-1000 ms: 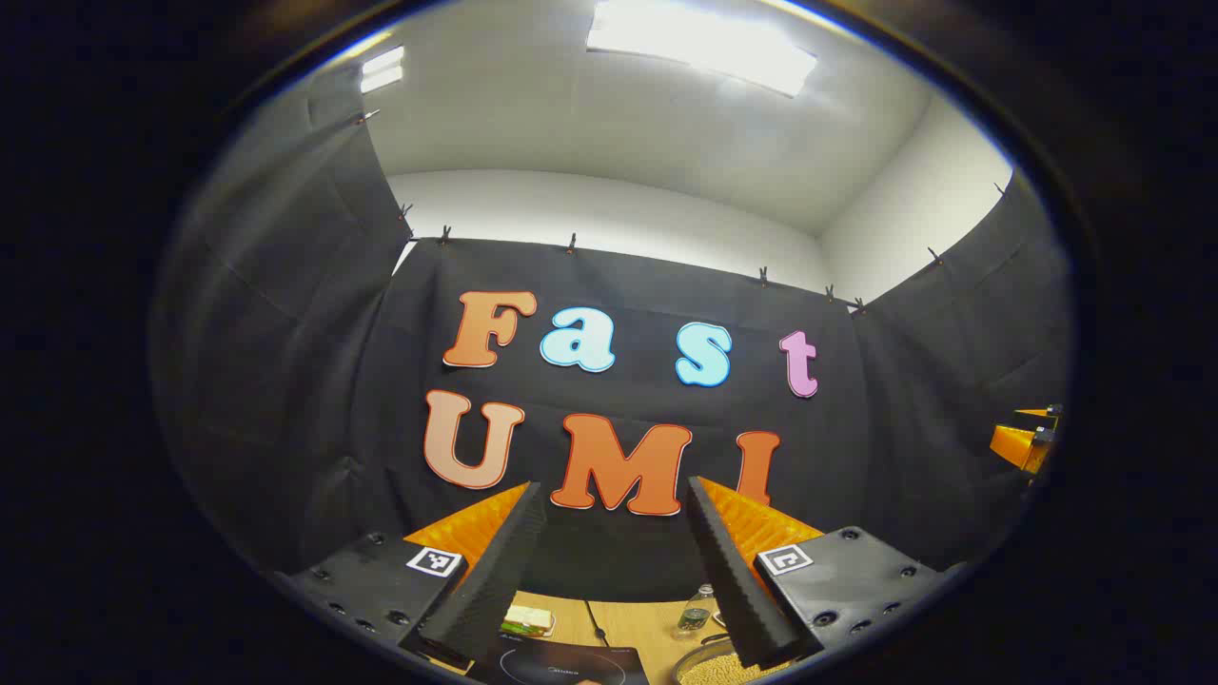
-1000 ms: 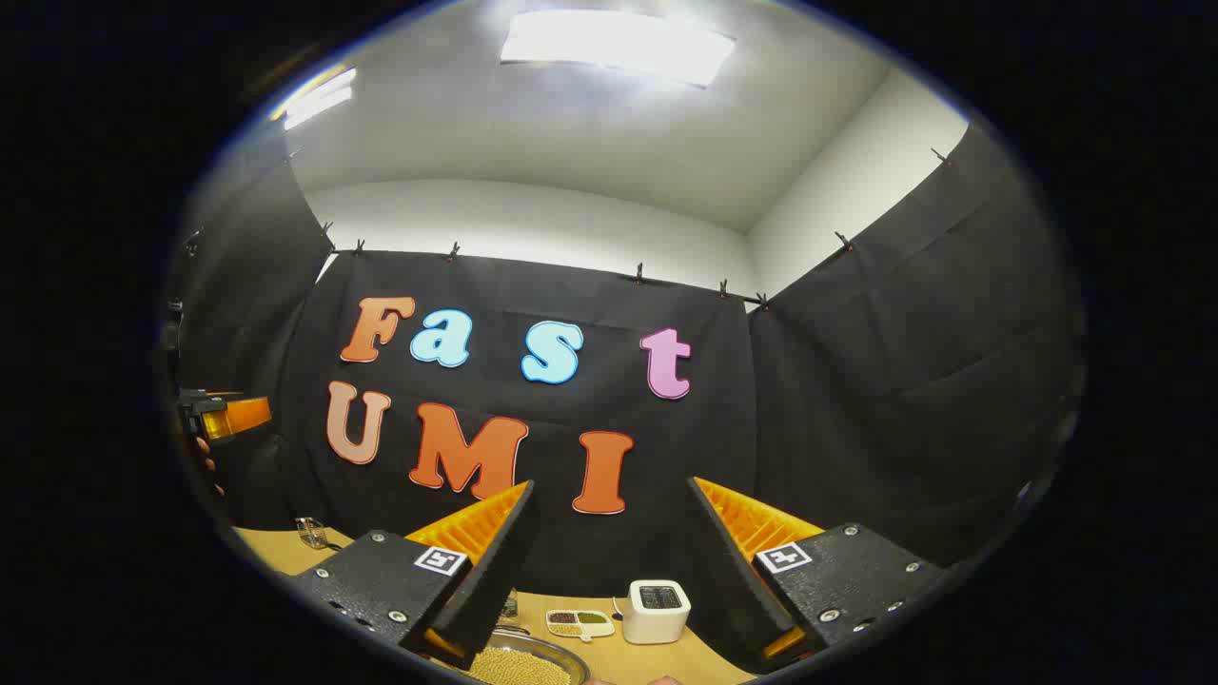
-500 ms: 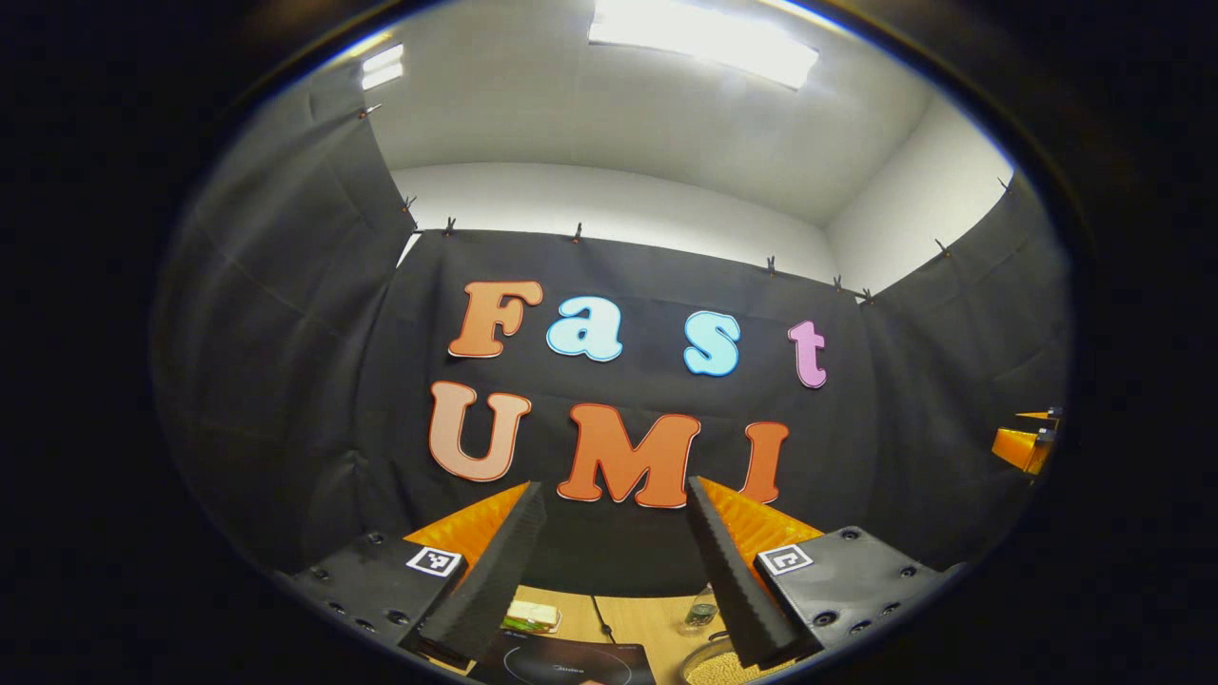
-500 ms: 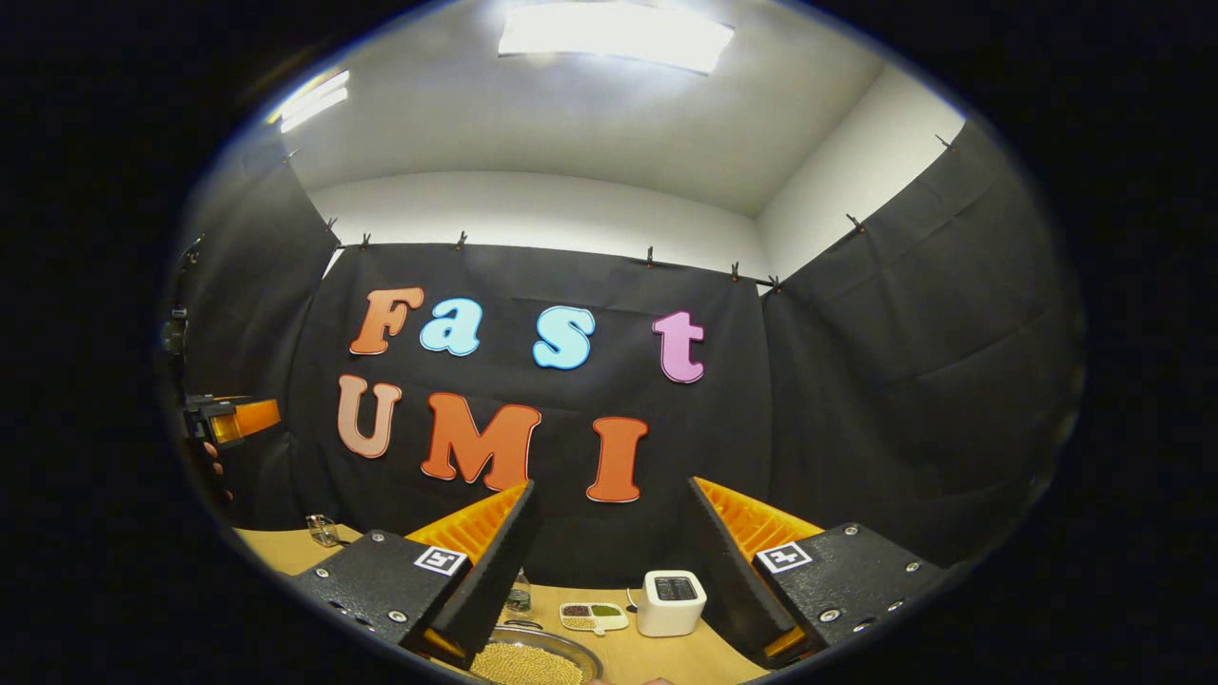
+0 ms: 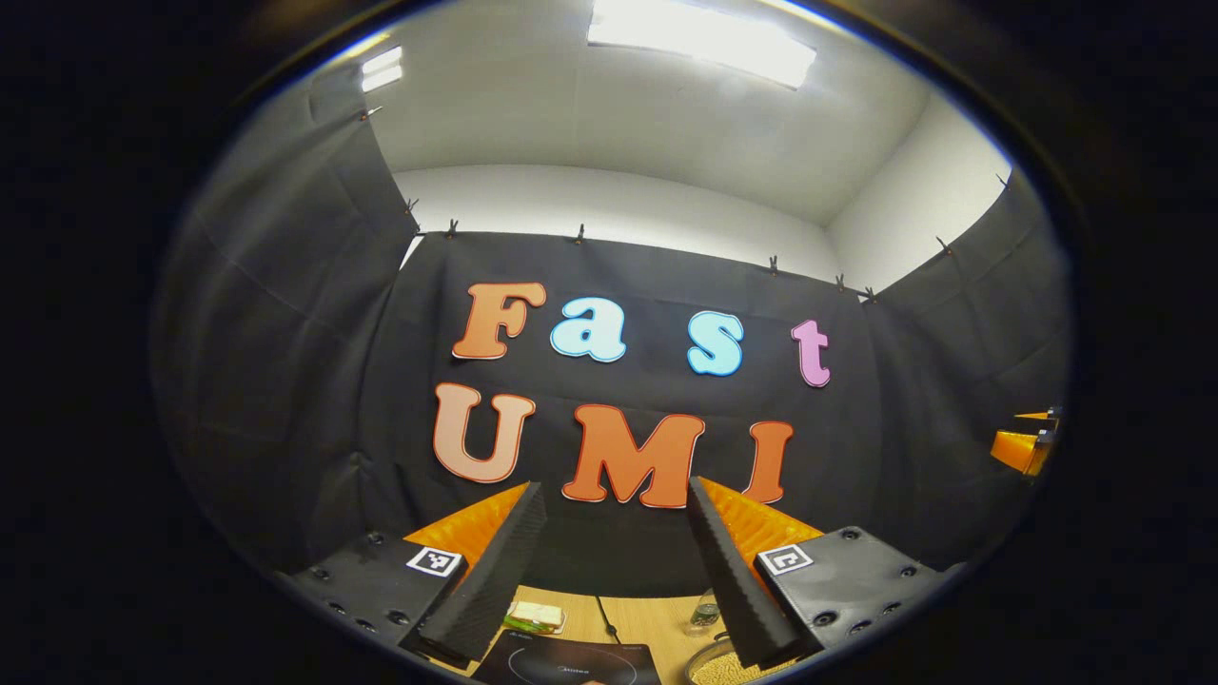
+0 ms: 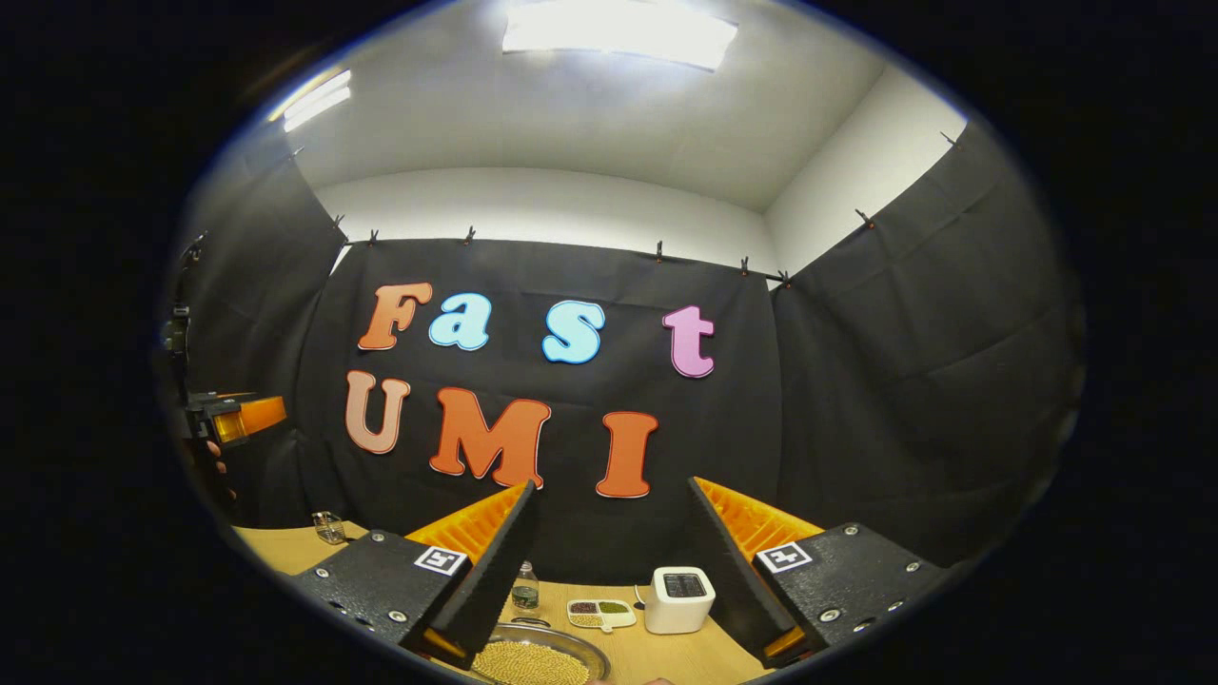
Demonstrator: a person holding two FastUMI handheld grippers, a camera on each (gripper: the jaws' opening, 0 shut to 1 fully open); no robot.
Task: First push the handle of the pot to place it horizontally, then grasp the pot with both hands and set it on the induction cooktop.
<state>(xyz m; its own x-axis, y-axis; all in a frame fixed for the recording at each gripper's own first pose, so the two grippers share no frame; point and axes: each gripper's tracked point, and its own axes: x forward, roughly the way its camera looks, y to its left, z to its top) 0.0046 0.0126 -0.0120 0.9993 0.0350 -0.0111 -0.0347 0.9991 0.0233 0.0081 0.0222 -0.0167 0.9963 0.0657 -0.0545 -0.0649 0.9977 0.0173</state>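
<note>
The left gripper (image 5: 614,561) is held up high with its jaws wide apart and nothing between them. Far below lies the wooden bench (image 5: 642,618). The black induction cooktop (image 5: 571,661) sits there; to its right is the pot (image 5: 714,664), full of pale beans. Beyond the cooktop are a small bottle (image 5: 704,614) and a packet (image 5: 535,616). The right gripper (image 5: 1023,445) shows far right of the cooktop.

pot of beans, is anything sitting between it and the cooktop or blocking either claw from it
Nothing visible does. In the left gripper view the pot sits just beside the induction cooktop, with bare table between them. Both claws, left and right, are open and raised, with only air ahead of them.
</note>
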